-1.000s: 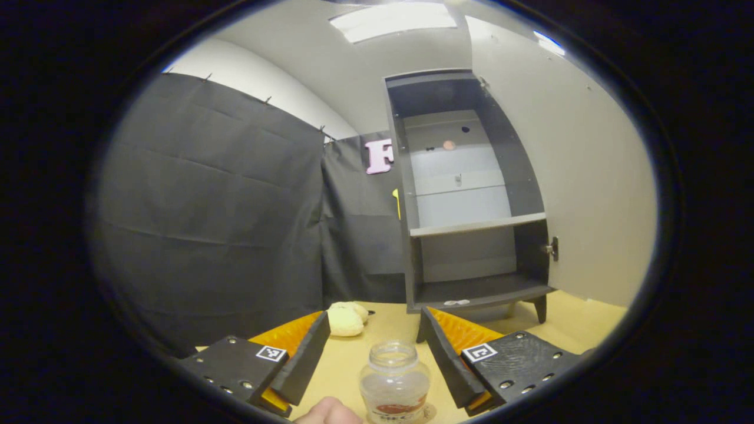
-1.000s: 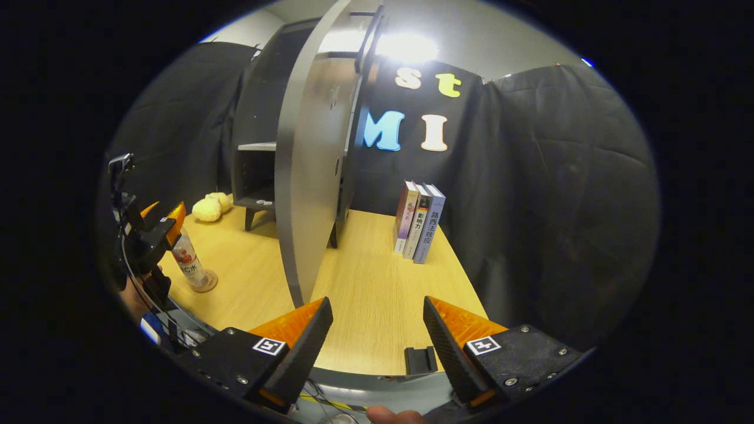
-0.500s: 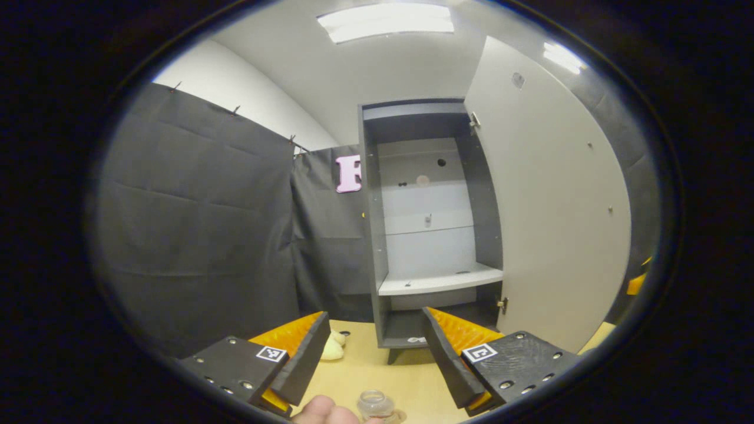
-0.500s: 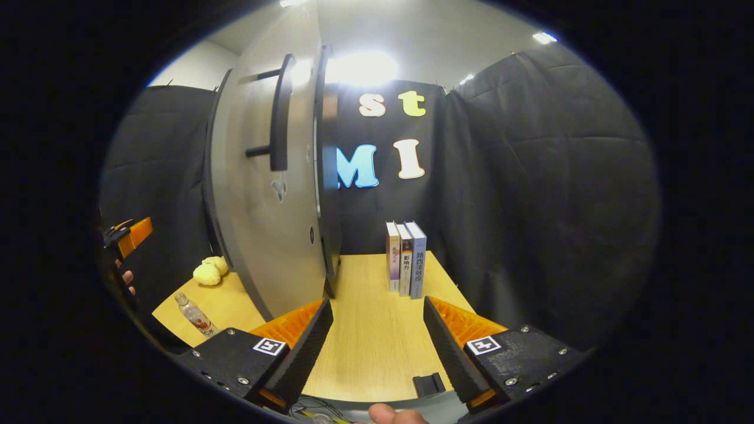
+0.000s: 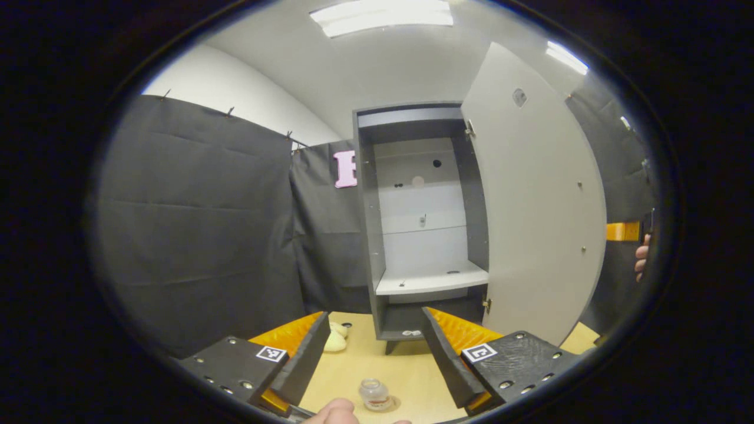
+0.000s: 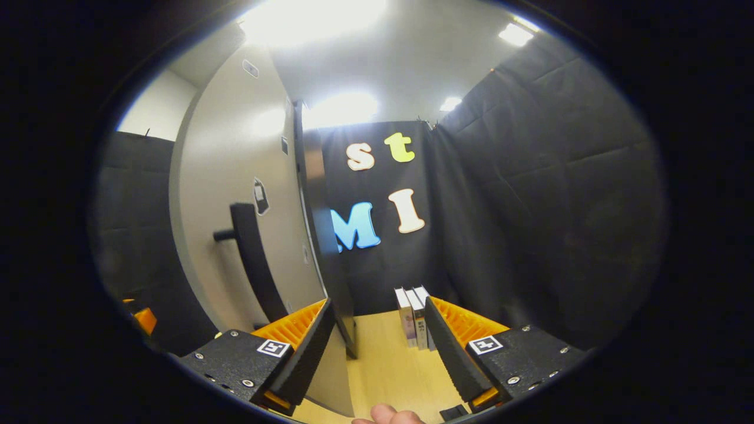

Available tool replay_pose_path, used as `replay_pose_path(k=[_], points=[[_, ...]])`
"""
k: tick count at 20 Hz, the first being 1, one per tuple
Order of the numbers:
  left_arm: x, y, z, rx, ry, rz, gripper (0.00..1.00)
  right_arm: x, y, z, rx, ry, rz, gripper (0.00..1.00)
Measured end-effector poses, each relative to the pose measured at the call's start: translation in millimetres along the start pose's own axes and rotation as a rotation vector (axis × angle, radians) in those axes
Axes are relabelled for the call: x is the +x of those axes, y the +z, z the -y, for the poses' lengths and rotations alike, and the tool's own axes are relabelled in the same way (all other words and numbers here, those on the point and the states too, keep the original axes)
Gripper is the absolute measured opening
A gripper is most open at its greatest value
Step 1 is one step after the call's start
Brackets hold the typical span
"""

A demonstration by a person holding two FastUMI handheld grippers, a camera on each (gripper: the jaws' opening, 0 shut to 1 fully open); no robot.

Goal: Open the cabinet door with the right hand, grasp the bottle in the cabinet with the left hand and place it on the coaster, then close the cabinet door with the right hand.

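Bottle (image 5: 375,394): upright on the coaster (image 5: 392,404), on the table.
Cabinet door (image 5: 533,200): open.
Left gripper (image 5: 375,360): spread, holding nothing.
Right gripper (image 6: 377,347): spread, near the door's edge.

We see bright ceiling lights (image 5: 383,12) overhead, far above claws; glare washes right gripper view's top. Cabinet door (image 5: 533,194) bows with fisheye distortion at edges. Focus fairly sharp; booth cloth dim.
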State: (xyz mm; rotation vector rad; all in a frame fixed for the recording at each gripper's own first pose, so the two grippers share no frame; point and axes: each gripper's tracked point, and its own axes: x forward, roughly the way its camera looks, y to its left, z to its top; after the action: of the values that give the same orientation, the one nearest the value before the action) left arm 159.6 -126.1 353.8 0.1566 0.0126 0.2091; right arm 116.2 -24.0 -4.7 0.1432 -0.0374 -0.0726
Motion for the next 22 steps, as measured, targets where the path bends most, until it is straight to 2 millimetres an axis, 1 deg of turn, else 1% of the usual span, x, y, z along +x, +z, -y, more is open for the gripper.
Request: replay_pose_path(k=[1,2,3,4,5,6,7,8,9,10,12,15,16,17,18,19,20,21,22], points=[[3,0,0,-0.01,-0.011,-0.004,0.9,3,2,-5,-0.038,-0.011,0.009,0.92],[8,2,-2,-0.03,-0.019,-0.001,0.9,-1,5,-5,-0.086,-0.026,0.027,0.89],[13,3,-5,-0.055,-0.025,0.001,0.9,-4,8,-7,-0.126,-0.044,0.043,0.93],[19,2,-8,-0.076,-0.031,0.002,0.92,-4,7,-12,-0.143,-0.059,0.049,0.87],[26,-2,-14,-0.089,-0.032,0.001,0.92,-5,3,-20,-0.136,-0.06,0.041,0.92],[33,-6,-22,-0.095,-0.034,-0.006,0.92,-4,-2,-34,-0.122,-0.042,0.029,0.92],[40,-11,-26,-0.101,-0.039,-0.012,0.89,-6,-5,-49,-0.112,-0.019,0.019,0.87],[47,-12,-34,-0.107,-0.036,-0.009,0.89,-7,-6,-62,-0.111,-0.002,0.015,0.91],[55,-14,-42,-0.109,-0.036,-0.009,0.93,-8,-6,-76,-0.123,0.011,0.021,0.91],[60,-17,-50,-0.106,-0.04,-0.011,0.89,-9,-6,-89,-0.135,0.022,0.03,0.91],[67,-14,-69,-0.087,-0.035,-0.003,0.89,-7,-12,-118,-0.134,0.044,0.04,0.91],[70,-10,-99,-0.048,-0.029,0.025,0.89,0,-24,-159,-0.11,0.061,0.023,0.91],[70,-6,-107,-0.039,-0.027,0.042,0.92,3,-26,-173,-0.102,0.074,0.02,0.91],[71,-9,-113,-0.032,-0.031,0.051,0.89,8,-28,-188,-0.086,0.086,0.02,0.87],[72,-12,-116,-0.03,-0.035,0.052,0.89,11,-31,-202,-0.069,0.098,0.022,0.91],[73,-16,-120,-0.037,-0.039,0.045,0.89,16,-35,-216,-0.056,0.114,0.013,0.91],[76,-19,-121,-0.06,-0.039,0.034,0.92,21,-41,-229,-0.054,0.128,0.001,0.87],[80,-23,-119,-0.093,-0.049,0.023,0.92,24,-42,-238,-0.066,0.13,-0.001,0.92],[86,-22,-112,-0.122,-0.07,0.019,0.89,27,-38,-242,-0.088,0.126,0.007,0.93]])
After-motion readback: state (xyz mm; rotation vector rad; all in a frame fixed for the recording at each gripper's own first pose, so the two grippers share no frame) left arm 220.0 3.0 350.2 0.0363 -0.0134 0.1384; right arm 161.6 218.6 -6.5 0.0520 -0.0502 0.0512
